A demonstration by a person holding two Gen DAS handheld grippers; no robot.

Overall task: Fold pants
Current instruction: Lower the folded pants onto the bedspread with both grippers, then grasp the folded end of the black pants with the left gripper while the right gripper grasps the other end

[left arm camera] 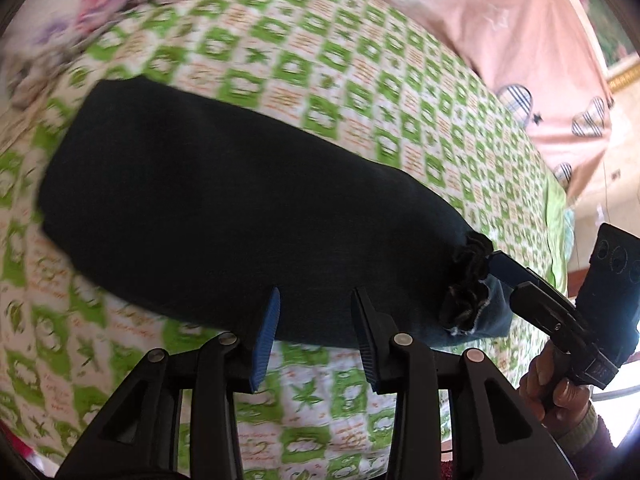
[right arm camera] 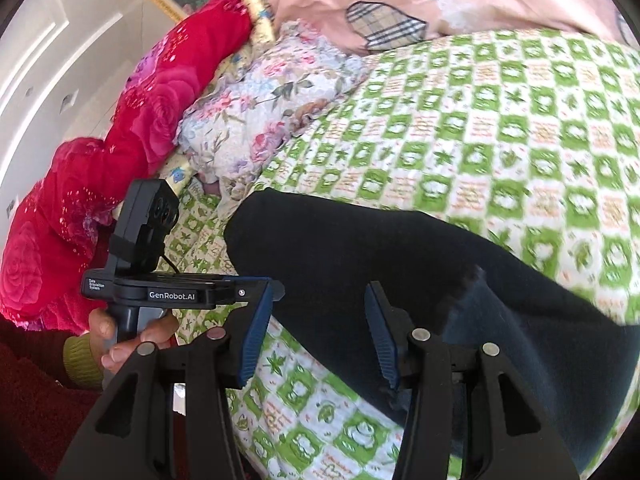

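Left hand-held gripper (left arm camera: 316, 300) stands partly open above the dark pants (left arm camera: 224, 208), its pads clear of the cloth. Right hand-held gripper (right arm camera: 320, 296) is half open, empty in its own view. Folded into a long band, the pants lie on the green-checked bed (left arm camera: 360, 80).

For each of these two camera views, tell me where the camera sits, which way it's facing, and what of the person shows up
Left wrist view: sits on the left gripper, looking steeply down at the dark pants on the green checked bedspread; the right gripper and its hand show at right.
Right wrist view: sits on the right gripper, angled down over the pants toward the floral bedding; the left gripper with its hand shows at left.
Shared: pants, bedspread, pink quilt, both open grippers.
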